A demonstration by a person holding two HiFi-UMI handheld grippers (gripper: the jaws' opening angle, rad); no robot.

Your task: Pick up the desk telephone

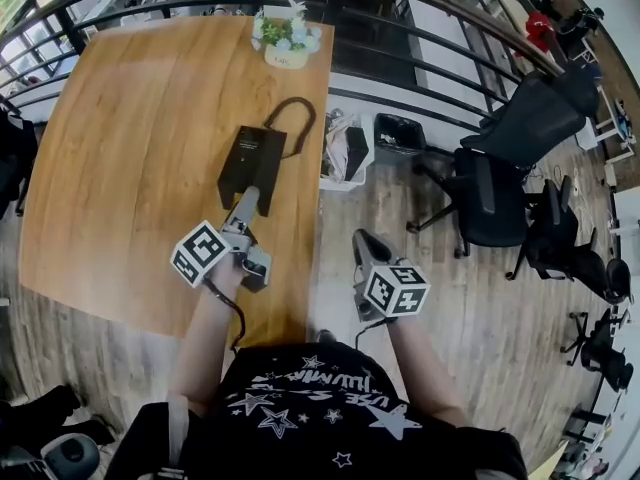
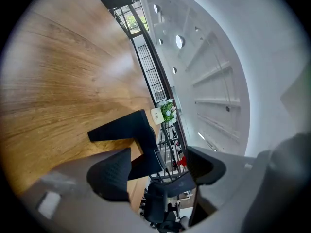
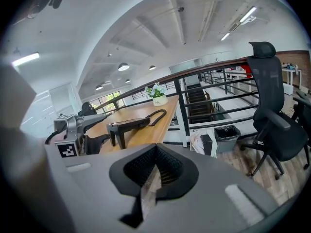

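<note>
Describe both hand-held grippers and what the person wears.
The left hand-held gripper and right hand-held gripper are grey, with black textured pads. Each carries a white cube printed with black square markers. A black cable trails from the left one. The person wears a black T-shirt with white stars and lettering.

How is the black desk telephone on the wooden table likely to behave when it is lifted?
The black desk telephone looks like a rigid, flat slab, so it should probably keep its shape. Its black looped cord seems floppy and may drag or tug behind. The body sits propped up at a slant, so a push could perhaps tip or slide it.
</note>
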